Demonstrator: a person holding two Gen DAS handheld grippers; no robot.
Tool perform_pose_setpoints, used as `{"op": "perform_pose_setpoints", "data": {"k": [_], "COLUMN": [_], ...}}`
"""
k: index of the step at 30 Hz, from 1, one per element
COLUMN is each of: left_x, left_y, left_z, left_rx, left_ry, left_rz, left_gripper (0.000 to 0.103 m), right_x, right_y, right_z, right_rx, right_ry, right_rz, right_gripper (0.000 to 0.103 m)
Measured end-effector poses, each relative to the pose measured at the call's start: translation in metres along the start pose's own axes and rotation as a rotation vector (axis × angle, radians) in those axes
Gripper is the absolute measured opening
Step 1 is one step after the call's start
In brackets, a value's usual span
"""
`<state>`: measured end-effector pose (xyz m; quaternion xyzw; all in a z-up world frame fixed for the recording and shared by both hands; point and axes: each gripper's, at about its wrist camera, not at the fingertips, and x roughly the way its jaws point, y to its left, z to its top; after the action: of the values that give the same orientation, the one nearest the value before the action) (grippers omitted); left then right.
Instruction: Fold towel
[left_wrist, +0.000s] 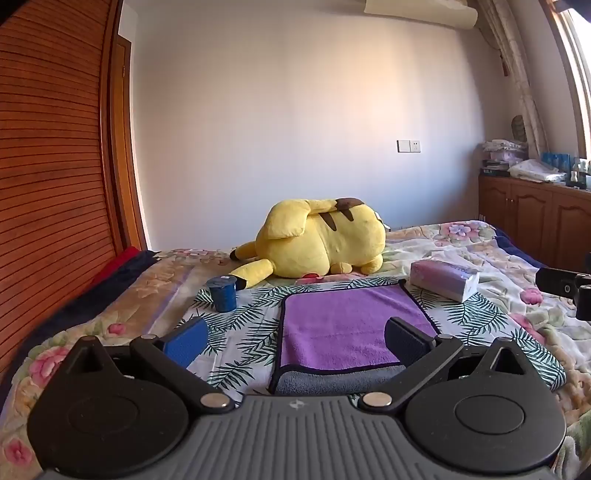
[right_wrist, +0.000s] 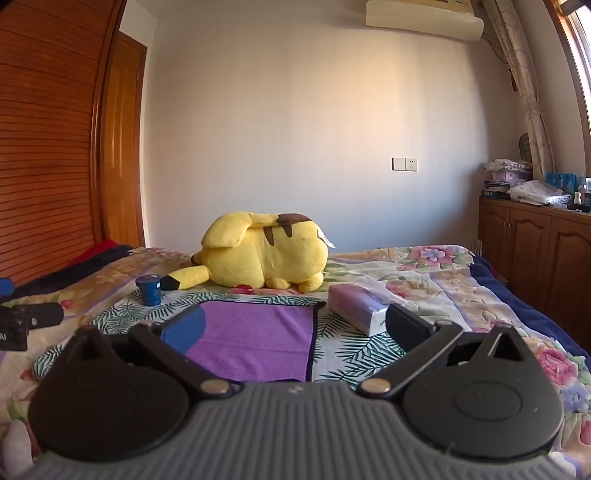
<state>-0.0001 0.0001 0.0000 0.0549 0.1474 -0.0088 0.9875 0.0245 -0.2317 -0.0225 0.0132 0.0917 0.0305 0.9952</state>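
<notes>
A purple towel (left_wrist: 351, 325) with a dark border and a grey underside lies flat on a leaf-print cloth on the bed; its near edge shows a grey layer under the purple one. It also shows in the right wrist view (right_wrist: 258, 336). My left gripper (left_wrist: 295, 341) is open and empty, hovering just before the towel's near edge. My right gripper (right_wrist: 291, 330) is open and empty, over the towel's right side. The right gripper's body shows at the right edge of the left wrist view (left_wrist: 565, 284); the left gripper's body shows at the left edge of the right wrist view (right_wrist: 26, 321).
A yellow plush toy (left_wrist: 321, 240) lies behind the towel. A blue cup (left_wrist: 221, 293) stands to the towel's left and a tissue pack (left_wrist: 443, 278) to its right. A wooden wardrobe (left_wrist: 51, 184) is left, wooden cabinets (left_wrist: 535, 218) right of the bed.
</notes>
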Motion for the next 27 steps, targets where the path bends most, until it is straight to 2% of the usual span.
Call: {"op": "perform_pose_setpoints", "data": {"k": [27], "left_x": [-0.0002], "left_y": [0.0], "left_z": [0.0001], "left_rx": [-0.001], "left_ry": [-0.002], "left_rz": [0.0], "left_gripper": [0.103], "right_x": [0.0002], "right_y": [-0.0006], "right_z": [-0.0001], "right_rx": [0.002], "right_ry": [0.001], "right_rz": [0.0], "right_gripper": [0.103]}}
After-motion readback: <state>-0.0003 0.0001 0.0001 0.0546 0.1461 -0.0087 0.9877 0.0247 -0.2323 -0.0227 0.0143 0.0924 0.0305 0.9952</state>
